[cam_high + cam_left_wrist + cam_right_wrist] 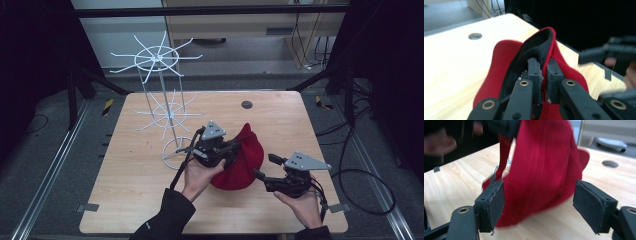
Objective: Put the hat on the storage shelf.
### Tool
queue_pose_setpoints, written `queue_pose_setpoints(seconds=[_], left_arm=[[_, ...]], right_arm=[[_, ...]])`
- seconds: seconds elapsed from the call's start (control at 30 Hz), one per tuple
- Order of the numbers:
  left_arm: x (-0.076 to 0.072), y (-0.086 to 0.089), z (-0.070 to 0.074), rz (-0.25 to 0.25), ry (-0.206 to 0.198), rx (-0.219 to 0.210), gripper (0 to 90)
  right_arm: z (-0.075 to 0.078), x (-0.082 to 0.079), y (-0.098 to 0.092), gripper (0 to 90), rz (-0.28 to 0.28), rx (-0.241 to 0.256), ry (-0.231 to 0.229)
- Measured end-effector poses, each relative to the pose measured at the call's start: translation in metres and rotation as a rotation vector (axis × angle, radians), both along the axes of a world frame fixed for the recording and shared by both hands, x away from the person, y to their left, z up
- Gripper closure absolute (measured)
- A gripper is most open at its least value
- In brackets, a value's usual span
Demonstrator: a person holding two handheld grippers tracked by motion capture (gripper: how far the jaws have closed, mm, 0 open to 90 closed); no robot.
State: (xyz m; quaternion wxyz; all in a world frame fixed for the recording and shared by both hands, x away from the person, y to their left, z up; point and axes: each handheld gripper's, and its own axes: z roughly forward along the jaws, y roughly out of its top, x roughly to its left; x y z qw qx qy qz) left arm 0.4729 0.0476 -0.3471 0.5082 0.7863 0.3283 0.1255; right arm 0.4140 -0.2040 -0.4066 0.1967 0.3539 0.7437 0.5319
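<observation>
A red cap (244, 160) with a black lining lies partly lifted on the wooden table (140, 195). My left gripper (231, 148) is shut on the cap's rim (546, 50), the fabric pinched between its two black pads (534, 72). My right gripper (265, 167) is open just to the right of the cap. In the right gripper view the red cap (541, 167) hangs between and beyond the spread pads (492, 203), with no contact visible. The right gripper (609, 51) appears blurred at the right of the left gripper view.
A white wire rack (162, 90) with two tiers of radiating hooks stands on a ring base left of the cap. A round cable hole (246, 104) sits near the table's far edge. Black cables lie on the floor at the right.
</observation>
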Motion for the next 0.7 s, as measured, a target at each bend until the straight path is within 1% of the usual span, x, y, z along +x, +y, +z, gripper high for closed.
queue_pose_setpoints(seconds=[0.1, 0.13, 0.17, 0.2, 0.23, 0.3, 0.37, 0.4, 0.43, 0.53, 0.6, 0.63, 0.7], left_arm=[[0.002, -0.001, 0.01, 0.016, -0.024, 0.003, 84.1], [0.002, -0.001, 0.01, 0.016, -0.024, 0.003, 84.1], [0.003, -0.003, 0.015, 0.023, -0.031, 0.0, 84.1], [0.003, -0.003, 0.015, 0.023, -0.031, 0.0, 84.1], [0.004, -0.004, 0.018, 0.027, -0.041, 0.004, 84.1], [0.004, -0.007, 0.02, 0.035, -0.051, 0.005, 84.1], [0.004, -0.008, 0.021, 0.037, -0.053, 0.004, 84.1], [0.004, -0.01, 0.023, 0.036, -0.068, 0.012, 84.1], [0.004, -0.011, 0.024, 0.042, -0.071, 0.009, 84.1], [0.006, -0.012, 0.027, 0.053, -0.076, 0.002, 84.1], [0.006, -0.012, 0.028, 0.054, -0.079, 0.003, 84.1], [0.007, -0.013, 0.028, 0.058, -0.078, -0.001, 84.0], [0.007, -0.014, 0.029, 0.064, -0.08, -0.005, 84.0]], right_arm=[[-0.008, 0.001, 0.004, 25.0, 0.014, 0.013, 0.041], [-0.008, 0.001, 0.004, 25.0, 0.014, 0.013, 0.041], [-0.012, 0.001, 0.009, 24.9, 0.034, 0.023, 0.056], [-0.012, 0.001, 0.009, 24.9, 0.034, 0.023, 0.056], [-0.015, 0.001, 0.015, 24.6, 0.05, 0.036, 0.072], [-0.016, 0.001, 0.021, 24.2, 0.059, 0.04, 0.079], [-0.017, 0.001, 0.023, 23.9, 0.064, 0.041, 0.078], [-0.016, -0.001, 0.027, 23.7, 0.068, 0.054, 0.082], [-0.016, -0.001, 0.028, 23.5, 0.066, 0.056, 0.078], [-0.016, -0.003, 0.032, 23.1, 0.06, 0.084, 0.081], [-0.016, -0.003, 0.034, 23.0, 0.059, 0.09, 0.084], [-0.017, -0.004, 0.038, 22.6, 0.058, 0.103, 0.097], [-0.017, -0.003, 0.043, 22.5, 0.059, 0.117, 0.104]])
